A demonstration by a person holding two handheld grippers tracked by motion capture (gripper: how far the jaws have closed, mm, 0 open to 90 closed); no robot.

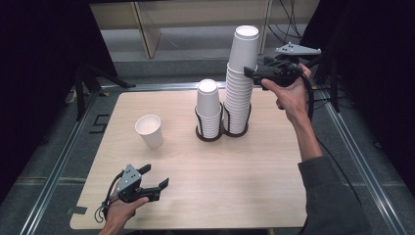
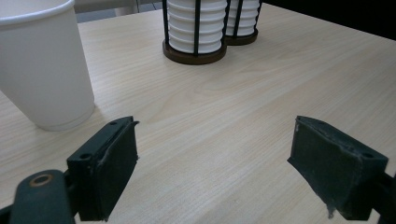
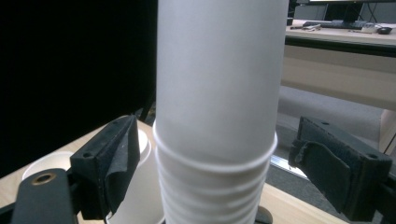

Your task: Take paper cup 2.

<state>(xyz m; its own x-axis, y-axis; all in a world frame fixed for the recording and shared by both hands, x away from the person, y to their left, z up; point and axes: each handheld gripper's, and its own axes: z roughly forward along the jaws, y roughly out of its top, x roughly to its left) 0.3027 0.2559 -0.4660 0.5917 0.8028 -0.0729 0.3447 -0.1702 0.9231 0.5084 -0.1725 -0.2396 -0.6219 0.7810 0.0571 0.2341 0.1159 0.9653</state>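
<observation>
While my left gripper (image 1: 155,177) hangs low over the near left part of the table (image 1: 235,186) with its jaws wide apart and empty, my right gripper (image 3: 210,163) is raised beside the tall stack of cups (image 1: 241,78), its jaws apart on either side of the top cup (image 3: 219,79) without touching it. A shorter stack (image 1: 209,108) stands just beside the tall one in a dark double holder (image 1: 215,135). A single cup (image 1: 149,130) stands alone, left of the holder.
</observation>
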